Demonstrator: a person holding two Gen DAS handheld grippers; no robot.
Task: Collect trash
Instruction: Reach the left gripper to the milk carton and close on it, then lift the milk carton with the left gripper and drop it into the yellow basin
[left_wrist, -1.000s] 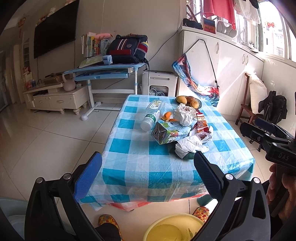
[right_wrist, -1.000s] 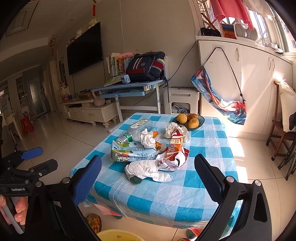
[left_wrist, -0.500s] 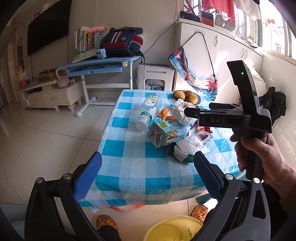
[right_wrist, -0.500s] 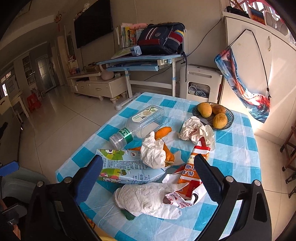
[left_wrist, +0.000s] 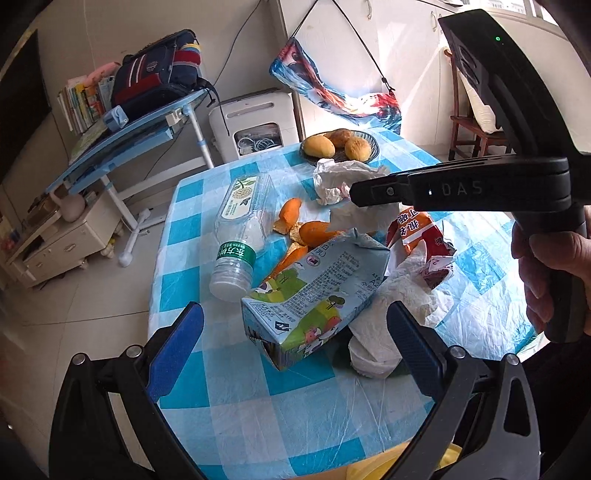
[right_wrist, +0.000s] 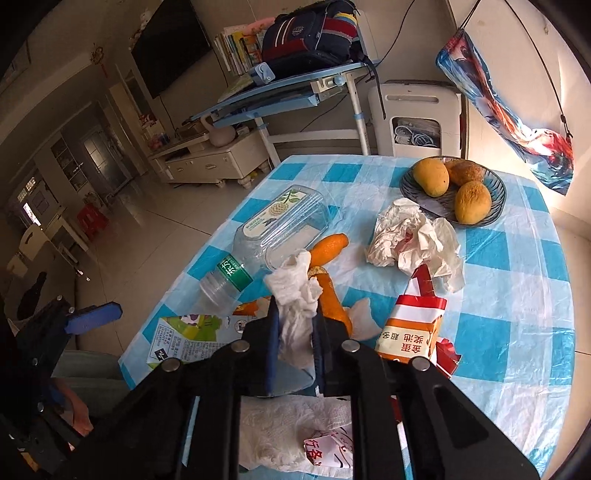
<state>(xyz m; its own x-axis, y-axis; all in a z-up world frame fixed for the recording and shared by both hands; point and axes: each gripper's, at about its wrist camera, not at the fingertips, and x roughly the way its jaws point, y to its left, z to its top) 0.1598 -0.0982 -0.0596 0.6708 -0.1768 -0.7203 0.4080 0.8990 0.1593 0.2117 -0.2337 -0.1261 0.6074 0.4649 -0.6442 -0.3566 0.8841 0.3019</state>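
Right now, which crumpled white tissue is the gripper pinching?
The small wad beside the orange peel, squeezed in the right gripper. The bigger wad by the fruit bowl lies untouched on the tablecloth.

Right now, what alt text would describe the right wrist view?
The right tool pinches a crumpled white tissue above a blue checked table littered with orange peel, a plastic bottle, a carton and a fruit bowl.
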